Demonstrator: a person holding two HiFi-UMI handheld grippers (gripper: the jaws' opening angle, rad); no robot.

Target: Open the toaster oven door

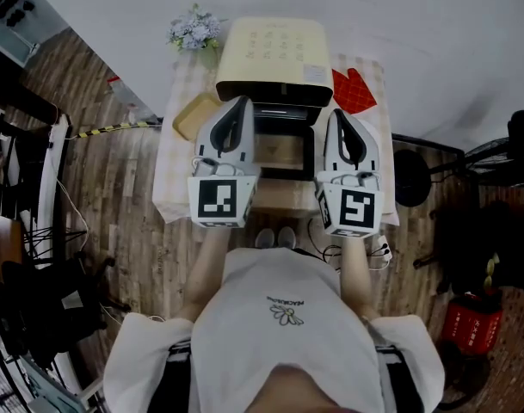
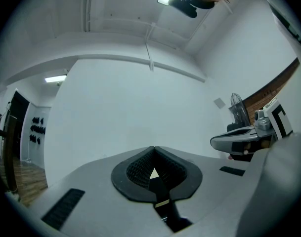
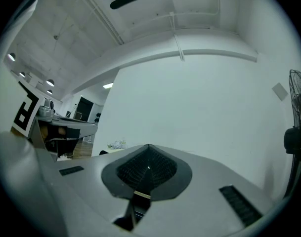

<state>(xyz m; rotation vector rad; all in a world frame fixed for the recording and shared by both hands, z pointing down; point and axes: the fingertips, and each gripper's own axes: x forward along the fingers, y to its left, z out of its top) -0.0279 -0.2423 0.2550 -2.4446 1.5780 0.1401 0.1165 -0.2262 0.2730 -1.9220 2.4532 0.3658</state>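
Note:
The cream toaster oven (image 1: 273, 58) stands at the back of a small table. Its dark-framed glass door (image 1: 283, 149) lies folded down toward me. In the head view my left gripper (image 1: 237, 103) is beside the door's left edge and my right gripper (image 1: 342, 115) is beside its right edge. I cannot tell whether either touches it. The left gripper view has the left gripper (image 2: 152, 150) shut with nothing between its pads, facing a white wall. The right gripper (image 3: 148, 147) is also shut and empty in its own view.
The table wears a checked cloth (image 1: 169, 179). On it are a bunch of pale flowers (image 1: 193, 31), a tan board (image 1: 193, 115) and a red oven mitt (image 1: 354, 90). A black fan (image 1: 515, 149) stands to the right on the wooden floor.

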